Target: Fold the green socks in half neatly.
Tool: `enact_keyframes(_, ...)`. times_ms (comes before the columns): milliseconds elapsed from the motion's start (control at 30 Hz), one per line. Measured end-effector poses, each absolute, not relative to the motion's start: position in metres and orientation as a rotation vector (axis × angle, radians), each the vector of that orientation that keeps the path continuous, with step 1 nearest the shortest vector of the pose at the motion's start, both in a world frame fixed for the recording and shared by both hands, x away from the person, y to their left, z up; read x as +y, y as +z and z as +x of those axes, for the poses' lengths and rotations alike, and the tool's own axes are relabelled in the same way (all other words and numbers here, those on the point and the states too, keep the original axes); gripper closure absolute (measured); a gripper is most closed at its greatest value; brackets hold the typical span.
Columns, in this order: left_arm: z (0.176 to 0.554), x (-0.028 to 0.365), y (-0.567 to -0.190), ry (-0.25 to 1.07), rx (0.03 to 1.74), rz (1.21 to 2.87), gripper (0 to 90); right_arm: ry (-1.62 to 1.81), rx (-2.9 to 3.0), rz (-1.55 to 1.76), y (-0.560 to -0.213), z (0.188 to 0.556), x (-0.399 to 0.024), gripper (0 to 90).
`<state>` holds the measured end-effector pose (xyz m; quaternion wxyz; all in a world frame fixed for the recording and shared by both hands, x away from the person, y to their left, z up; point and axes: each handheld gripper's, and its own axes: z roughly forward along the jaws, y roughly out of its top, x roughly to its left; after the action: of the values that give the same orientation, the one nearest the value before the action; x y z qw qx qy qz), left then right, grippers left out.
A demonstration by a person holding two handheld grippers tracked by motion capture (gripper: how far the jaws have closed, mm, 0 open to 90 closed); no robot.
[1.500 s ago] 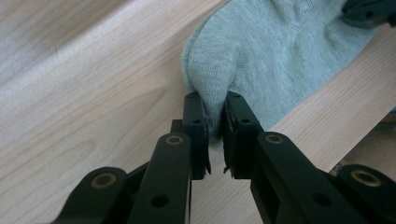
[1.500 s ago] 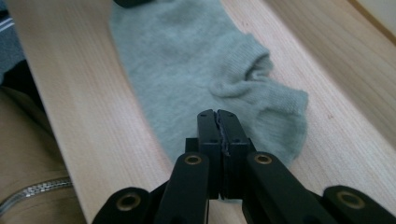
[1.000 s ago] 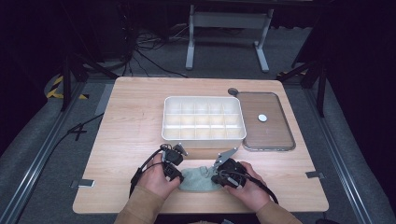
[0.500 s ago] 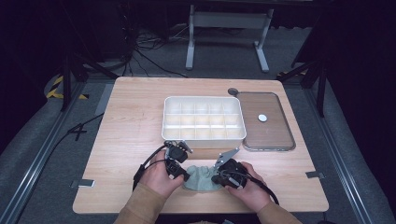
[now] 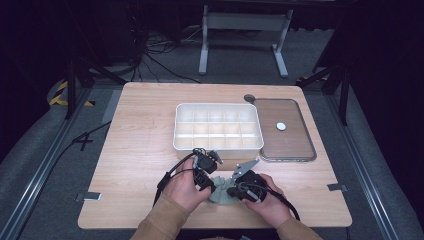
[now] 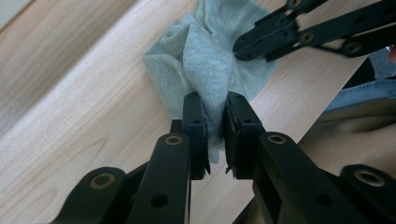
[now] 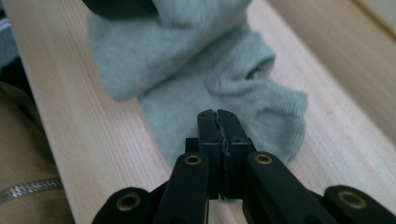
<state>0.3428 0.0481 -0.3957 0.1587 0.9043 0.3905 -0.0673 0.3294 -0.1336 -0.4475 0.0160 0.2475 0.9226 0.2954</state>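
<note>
In the high view, low in the frame's centre, a grey-green sock [image 5: 222, 192] lies on the bench [image 5: 140, 150] between the left hand-held gripper [image 5: 206, 181] and the right hand-held gripper [image 5: 235, 189]; a white compartment tray [image 5: 218, 126] sits above them.

In the left gripper view, at centre, the left hand-held gripper pinches a raised fold of the sock.

In the right gripper view, the right hand-held gripper's jaws are pressed together at the sock's near edge, low centre; whether cloth is caught there I cannot tell.

A white compartment tray [image 5: 218, 126] sits on the table [image 5: 140, 130], touching a brown lid [image 5: 286, 131]
</note>
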Motion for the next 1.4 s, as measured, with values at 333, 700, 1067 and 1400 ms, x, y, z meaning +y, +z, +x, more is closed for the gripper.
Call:
enact_keyframes(333,0.339,0.056,-0.389,-0.243,1.104,2.545,80.0,1.018,2.89,0.858,-0.461,0.338,-0.119,89.9)
enact_keyframes(700,0.335,0.053,-0.383,-0.23,1.049,2.499,80.4,0.999,2.876,0.872,-0.461,0.336,-0.115,90.0)
enact_keyframes(1067,0.34,0.063,-0.385,-0.236,1.073,2.505,80.1,1.047,2.829,0.86,-0.445,0.333,-0.141,87.9)
enact_keyframes(1400,0.343,0.058,-0.386,-0.243,1.078,2.51,80.0,0.948,2.828,0.97,-0.458,0.334,-0.163,89.4)
